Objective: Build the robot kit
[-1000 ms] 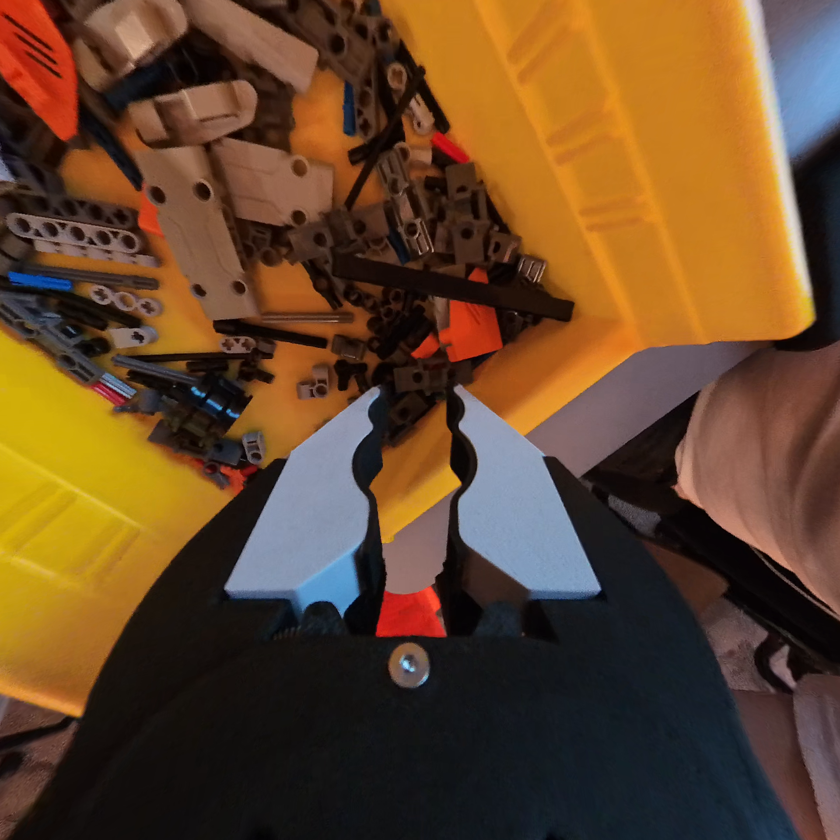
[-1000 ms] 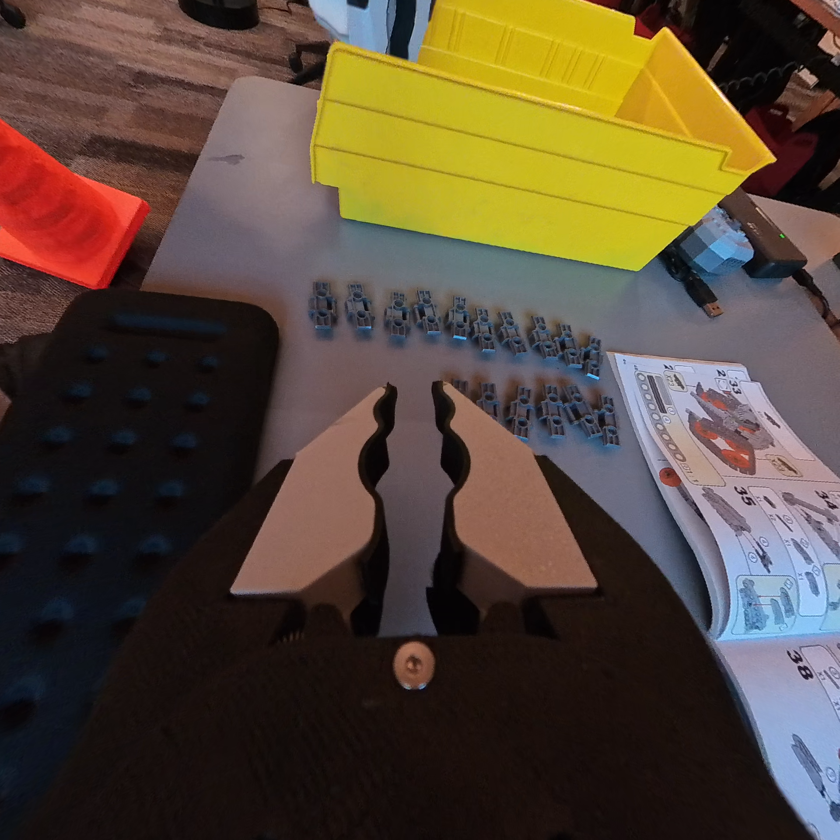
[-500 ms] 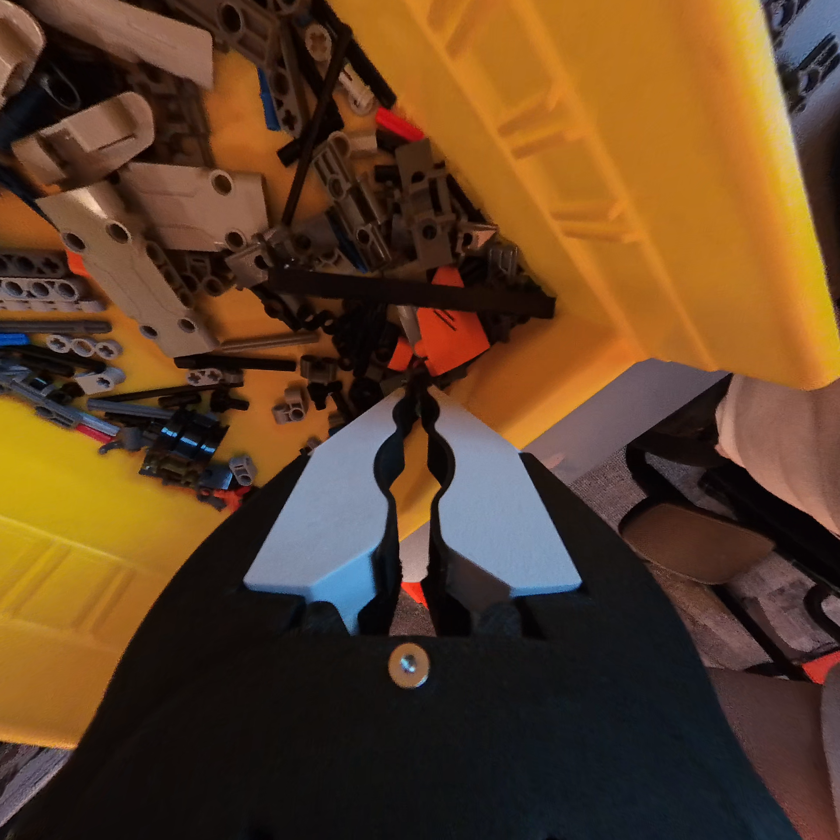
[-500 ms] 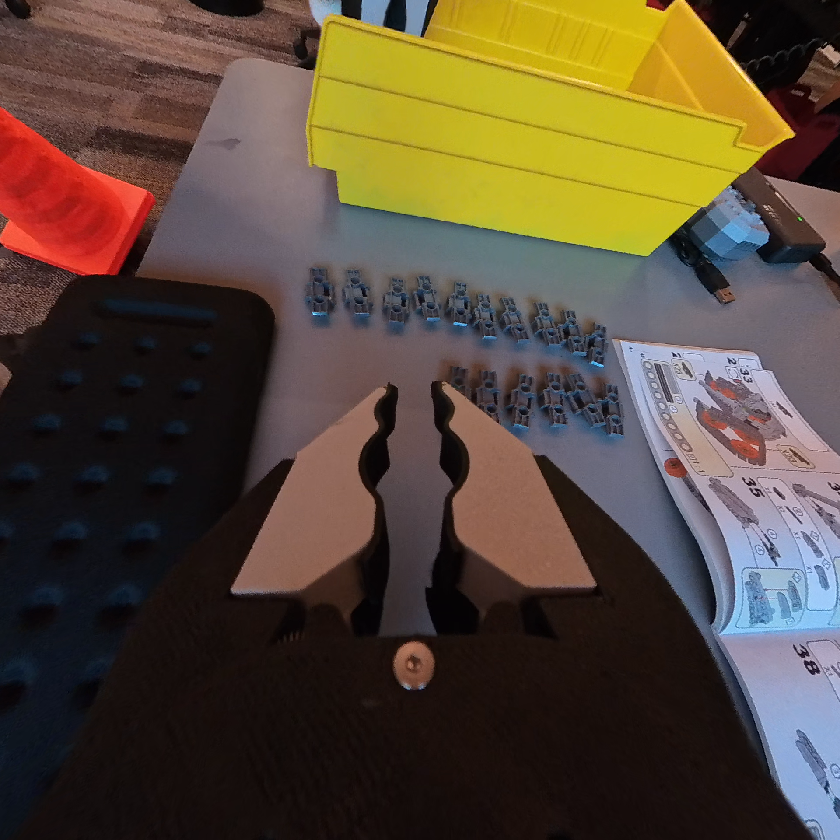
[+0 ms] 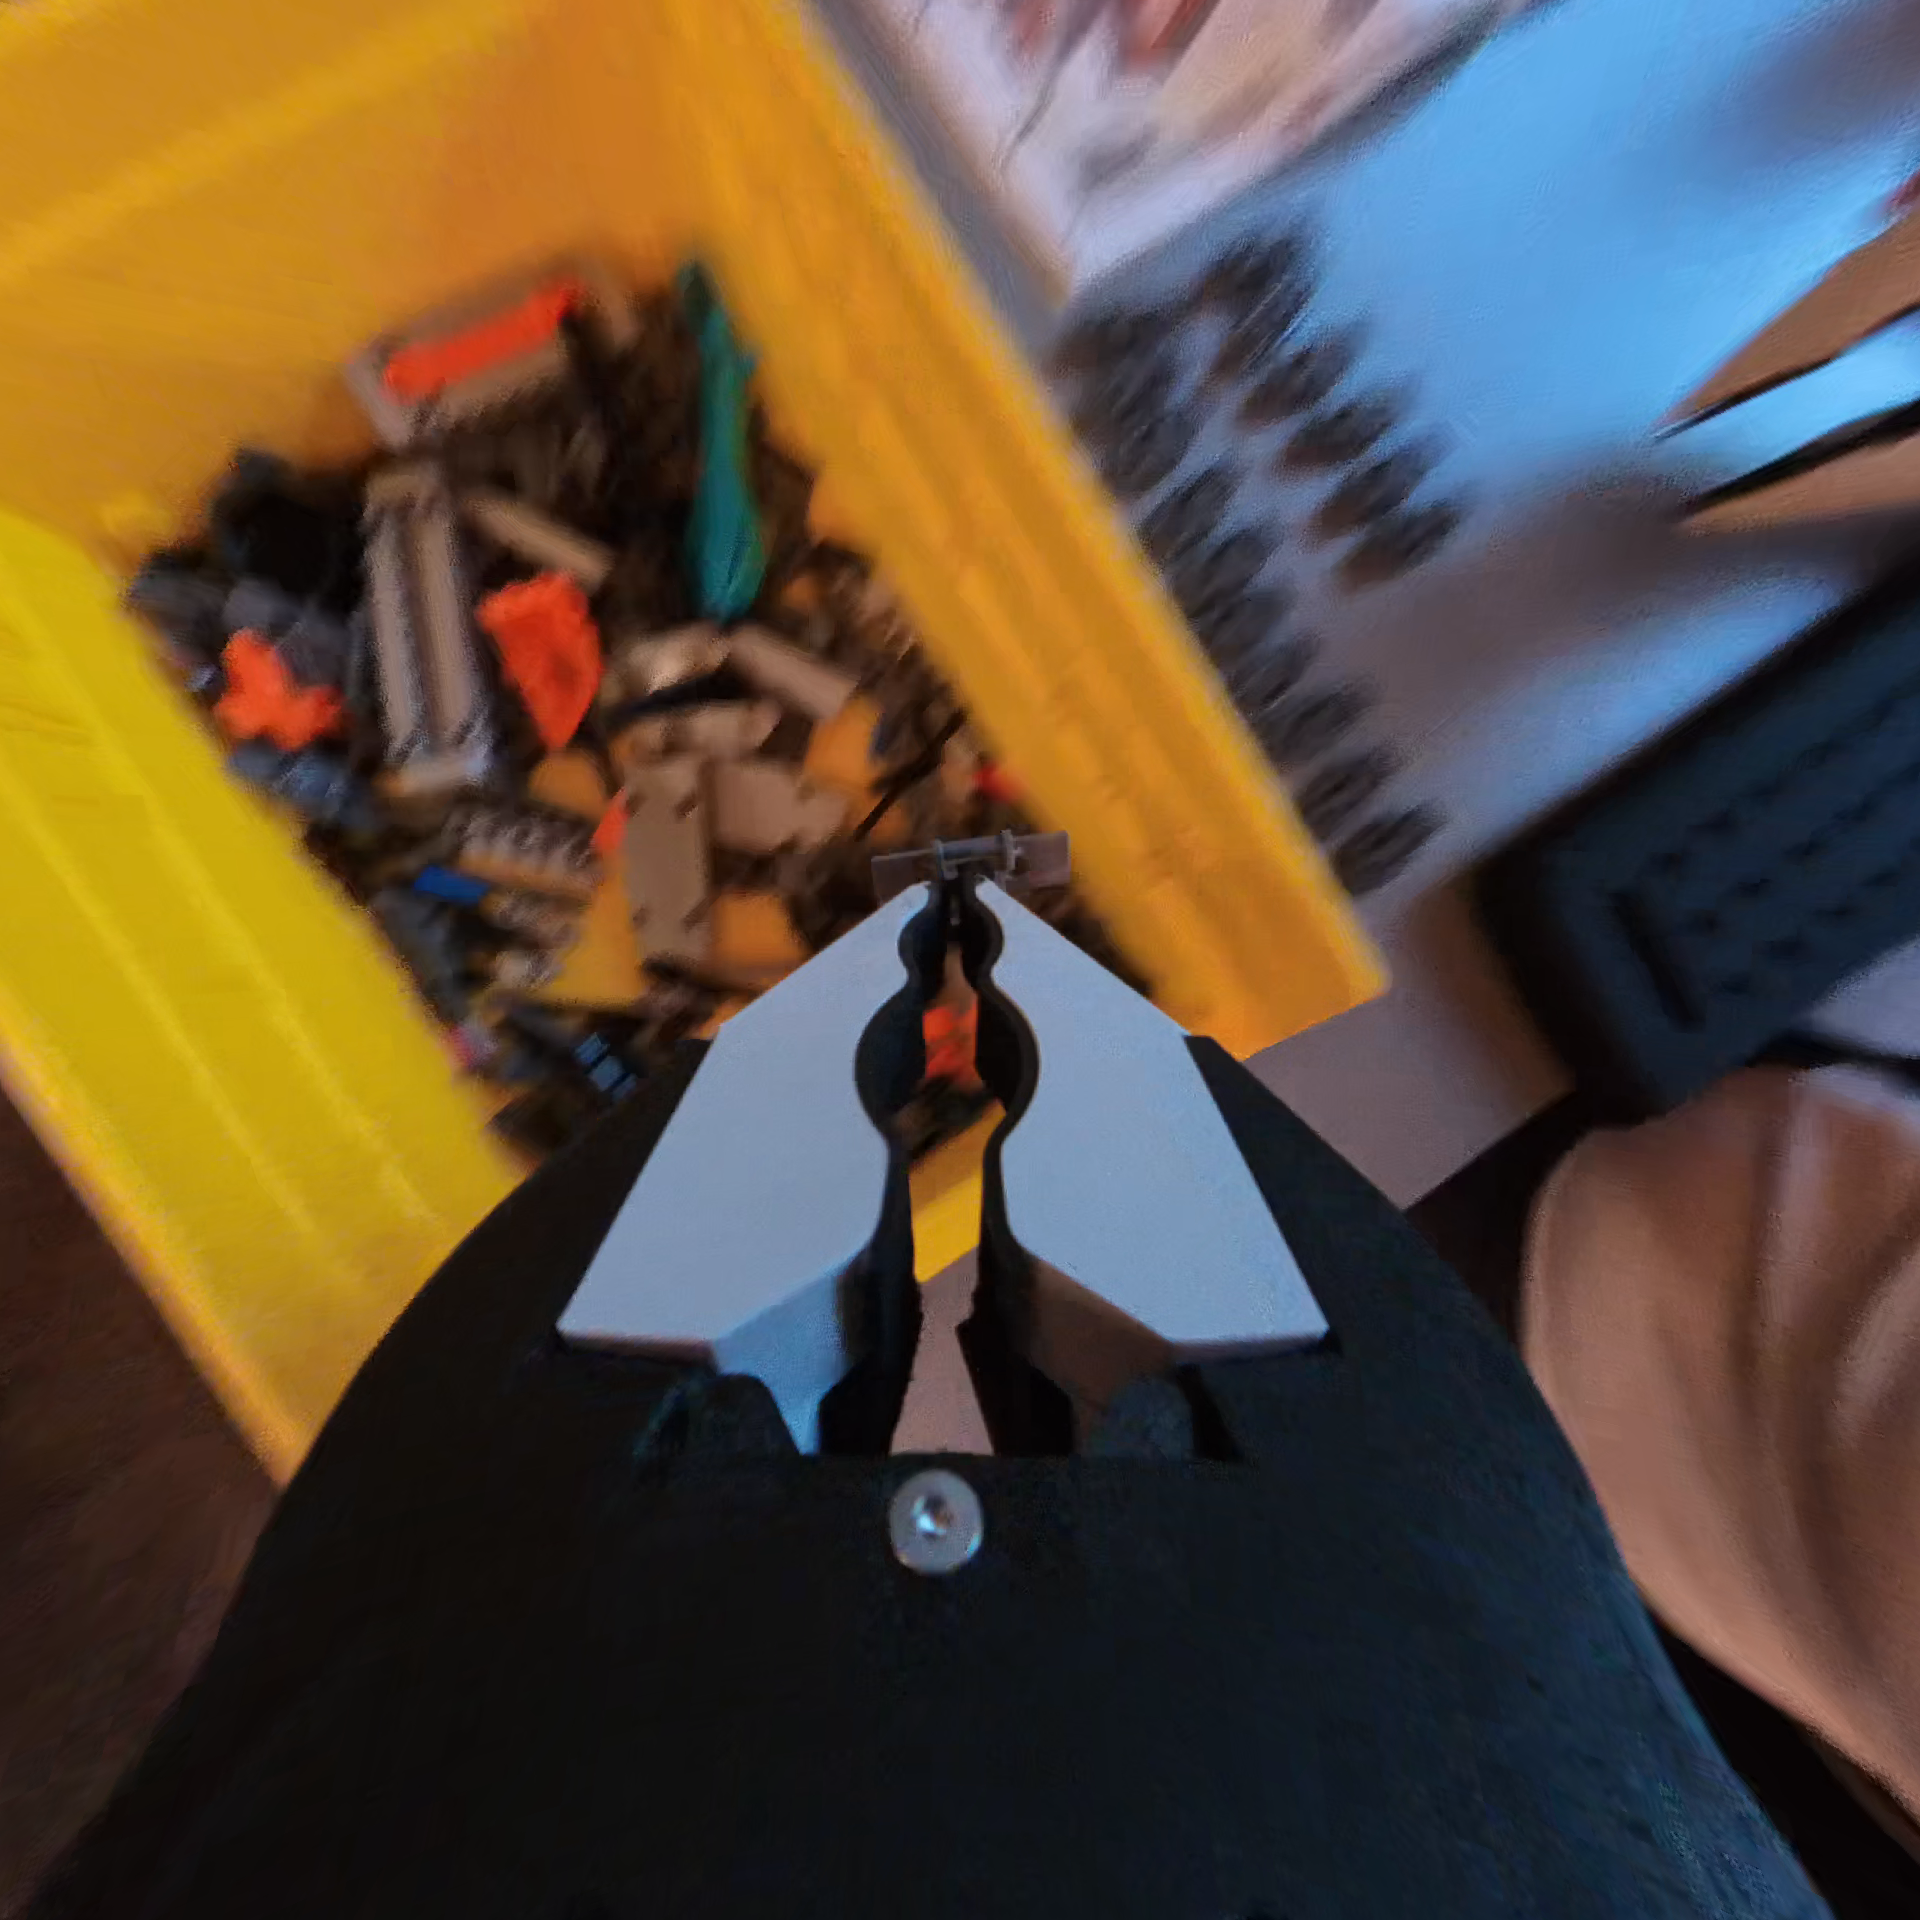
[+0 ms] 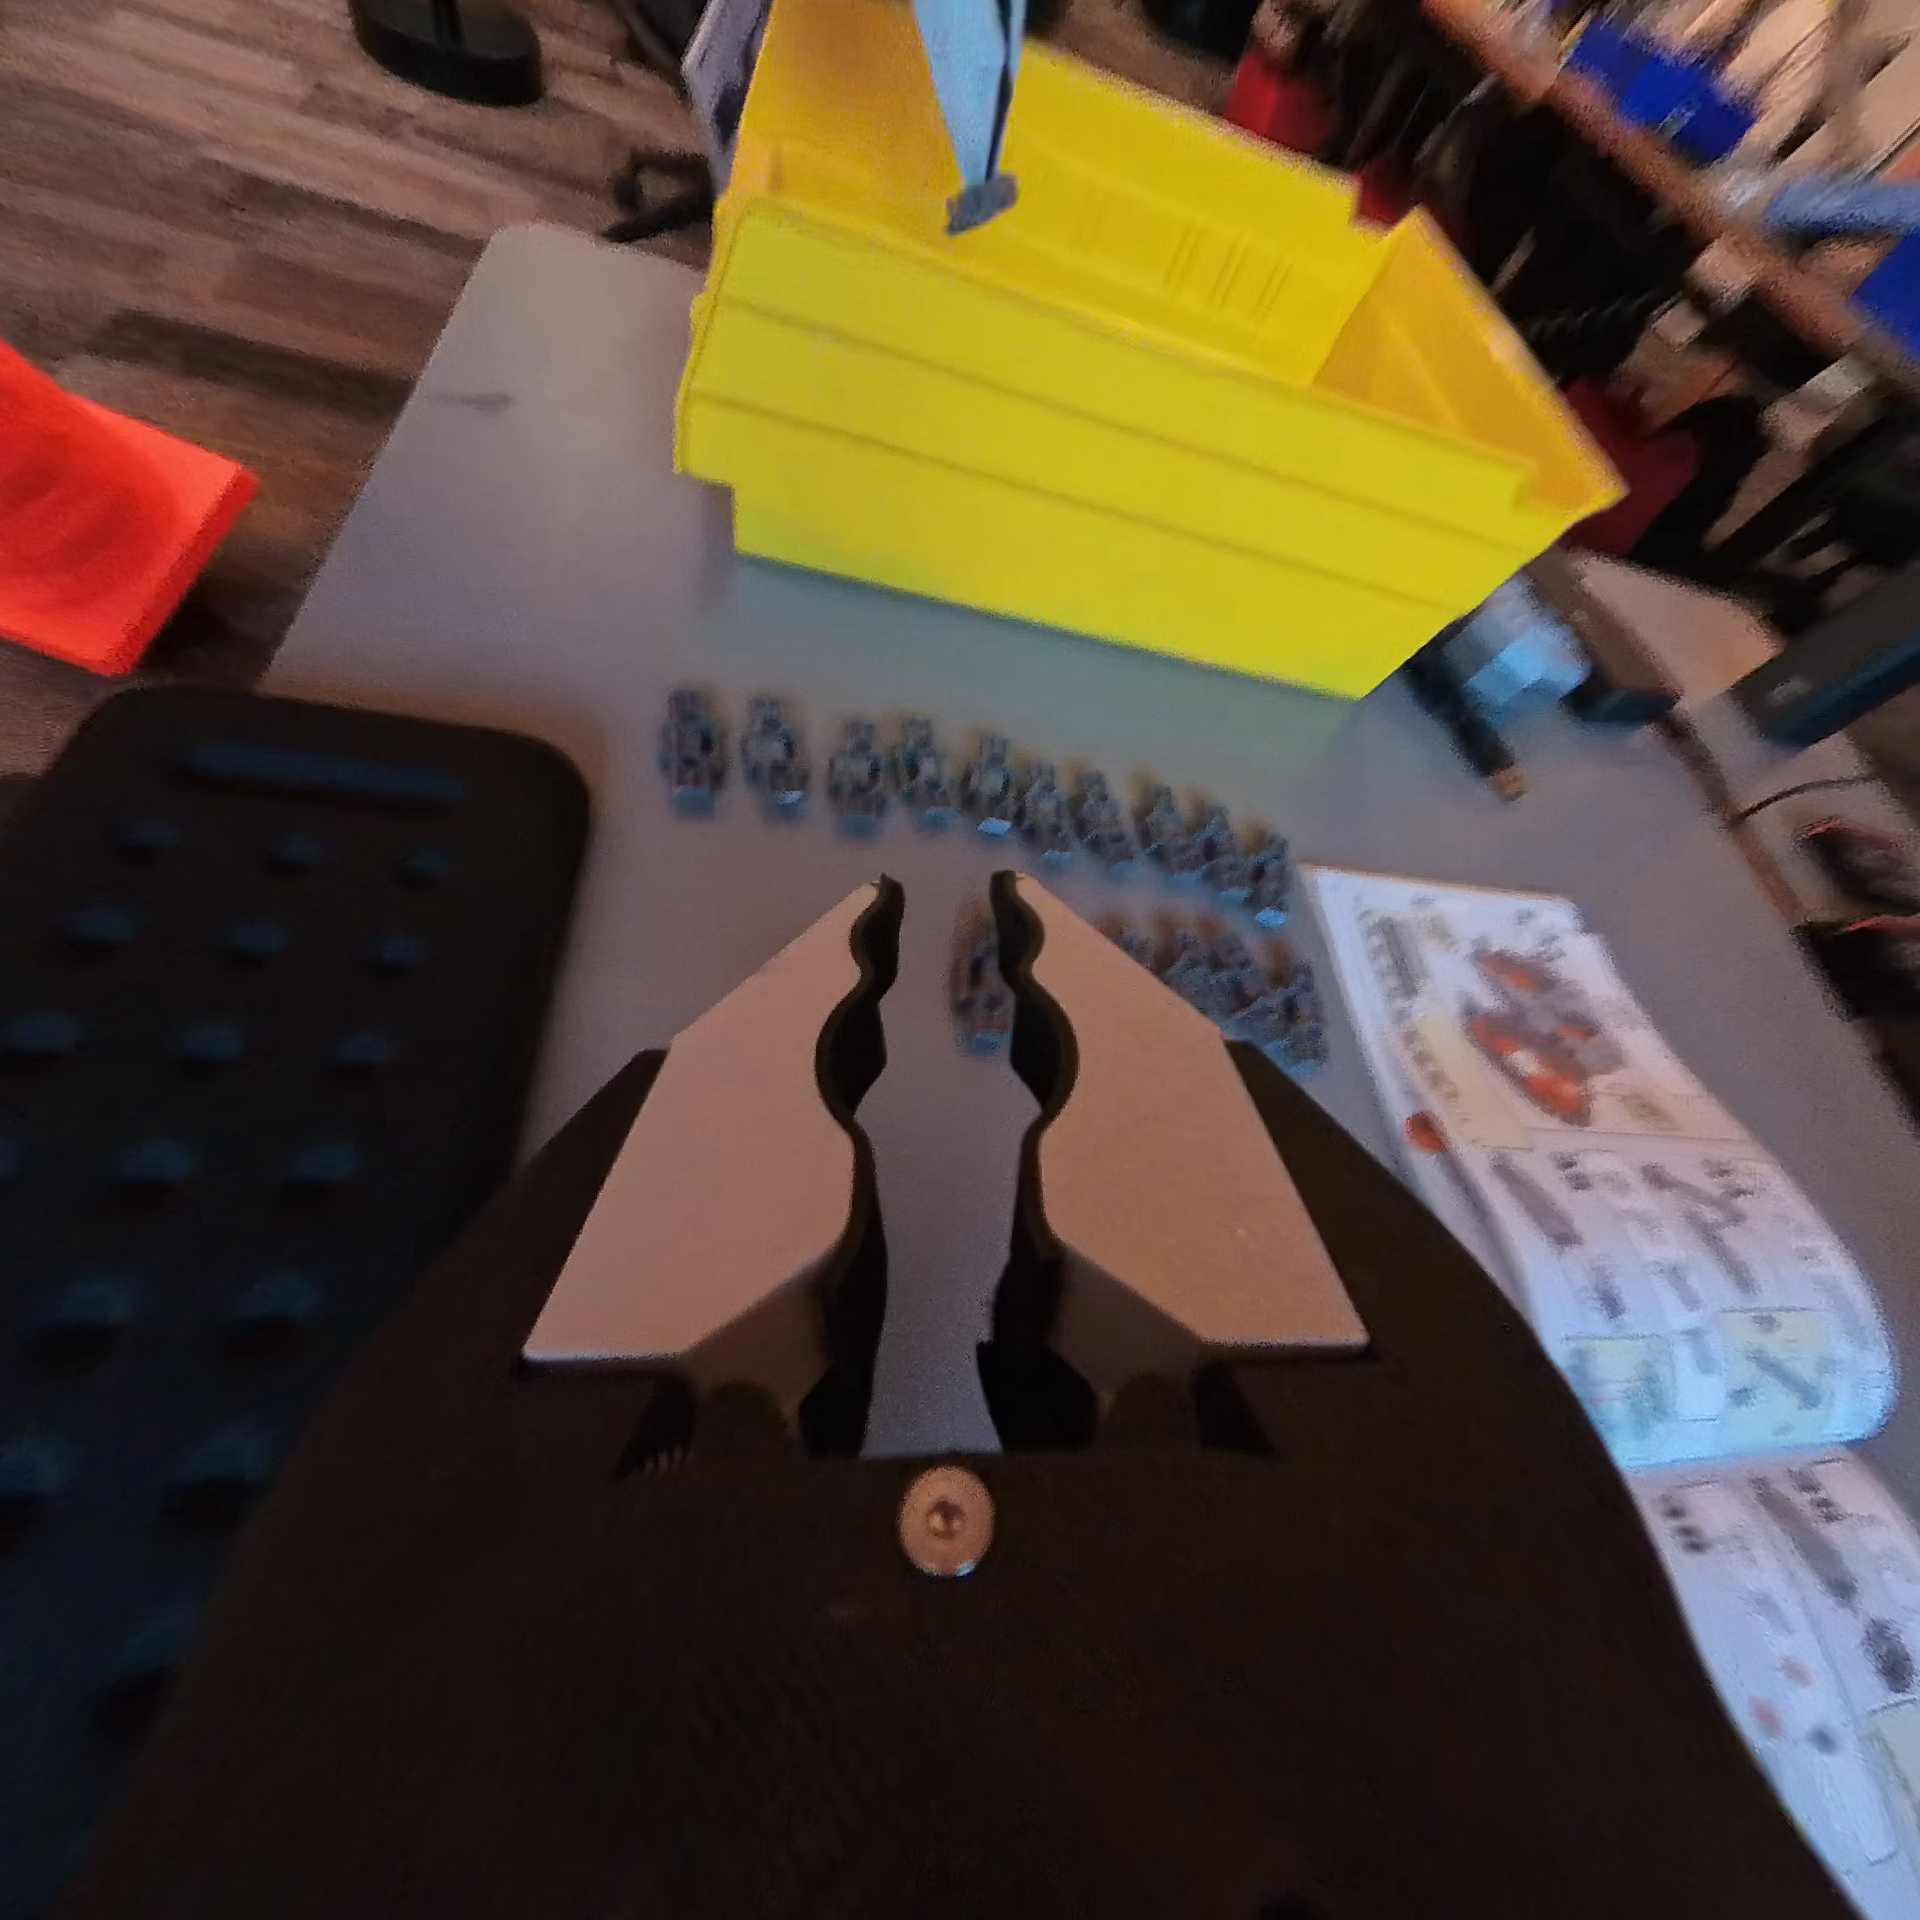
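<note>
While left claw point(image 5: 954, 883) pinches small grey piece point(image 5: 971, 858) above yellow bin point(image 5: 208, 935), right claw point(image 6: 943, 894) parted, empty, grey table point(image 6: 540, 582), wood floor point(image 6: 208, 208)

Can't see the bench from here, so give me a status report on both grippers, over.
Left gripper shut on small grey piece, over yellow bin. Right gripper open, empty, above grey table.

A grey bench point(image 6: 540, 582) is seen carrying a yellow bin point(image 6: 1091, 488) at its far side. Nearer, 2 rows of small grey parts point(image 6: 966, 779) are laid out, beside an open instruction booklet point(image 6: 1621, 1174) at the right. A black dimpled pad point(image 6: 239, 1018) appears to lie at the left, though blurred.
</note>
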`<state>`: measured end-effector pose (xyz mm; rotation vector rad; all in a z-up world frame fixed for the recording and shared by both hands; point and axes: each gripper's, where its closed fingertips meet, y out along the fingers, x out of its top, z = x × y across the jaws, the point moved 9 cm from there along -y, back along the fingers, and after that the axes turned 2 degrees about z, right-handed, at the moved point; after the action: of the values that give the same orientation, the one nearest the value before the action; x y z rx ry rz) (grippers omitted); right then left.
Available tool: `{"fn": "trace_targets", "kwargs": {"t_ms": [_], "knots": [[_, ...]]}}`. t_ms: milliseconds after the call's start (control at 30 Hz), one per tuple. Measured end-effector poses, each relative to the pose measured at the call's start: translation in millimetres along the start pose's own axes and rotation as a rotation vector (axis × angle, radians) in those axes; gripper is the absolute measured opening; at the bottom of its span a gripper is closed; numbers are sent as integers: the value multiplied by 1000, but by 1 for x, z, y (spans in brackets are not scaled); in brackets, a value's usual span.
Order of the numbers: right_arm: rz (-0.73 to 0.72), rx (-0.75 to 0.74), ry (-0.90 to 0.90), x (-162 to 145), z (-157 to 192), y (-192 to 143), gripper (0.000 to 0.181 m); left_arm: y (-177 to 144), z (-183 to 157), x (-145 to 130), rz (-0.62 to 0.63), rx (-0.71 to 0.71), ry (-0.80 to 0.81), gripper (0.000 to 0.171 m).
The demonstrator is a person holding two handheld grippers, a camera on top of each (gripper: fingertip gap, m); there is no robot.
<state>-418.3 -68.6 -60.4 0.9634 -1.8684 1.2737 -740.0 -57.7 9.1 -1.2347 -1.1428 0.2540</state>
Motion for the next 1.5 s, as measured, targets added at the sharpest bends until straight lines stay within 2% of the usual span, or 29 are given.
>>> {"fn": "trace_targets", "kwargs": {"t_ms": [67, 200, 300, 367, 533, 567, 667, 733, 767, 800, 867, 933, 1133, 1233, 1500], "knots": [[-110, -121, -104, 14, -2, -2, 23, -5, -24, 13, -196, -138, -6, 0], [-329, -204, -269, 53, 2, -6, 29, 1, -77, 34, -389, -486, -18, 0], [-475, -200, -332, 78, 11, -14, 33, 10, -105, 46, -414, -718, -29, 0], [-521, -202, -367, 85, 14, -21, 30, 18, -116, 51, -389, -786, -10, 0], [-472, -190, -393, 81, 14, -30, 22, 27, -133, 59, -372, -940, -3, 0], [-469, -179, -397, 80, 14, -32, 17, 28, -134, 60, -370, -951, -2, 0], [-462, -183, -406, 78, 15, -36, 17, 32, -136, 61, -359, -979, 1, 0], [-430, -157, -401, 77, 15, -37, 17, 34, -134, 61, -339, -958, -19, 6], [-399, -140, -388, 76, 13, -36, 17, 36, -129, 61, -328, -890, -33, 21], [-330, -104, -366, 73, 10, -33, 16, 37, -122, 59, -326, -802, -33, 27], [-39, 21, -248, 56, 3, -16, 16, 34, -111, 53, -344, -681, -28, 26], [254, 79, -136, 34, -3, 3, 17, 31, -107, 43, -346, -598, -51, 24], [577, 130, -28, 5, -2, 39, 17, 24, -116, 7, -341, -487, -94, 22], [645, 161, 32, -1, -1, 52, 17, 14, -117, -7, -347, -429, -103, 22], [603, 114, 65, 1, -1, 58, 20, -15, -123, -23, -399, -417, -97, 21]]}}
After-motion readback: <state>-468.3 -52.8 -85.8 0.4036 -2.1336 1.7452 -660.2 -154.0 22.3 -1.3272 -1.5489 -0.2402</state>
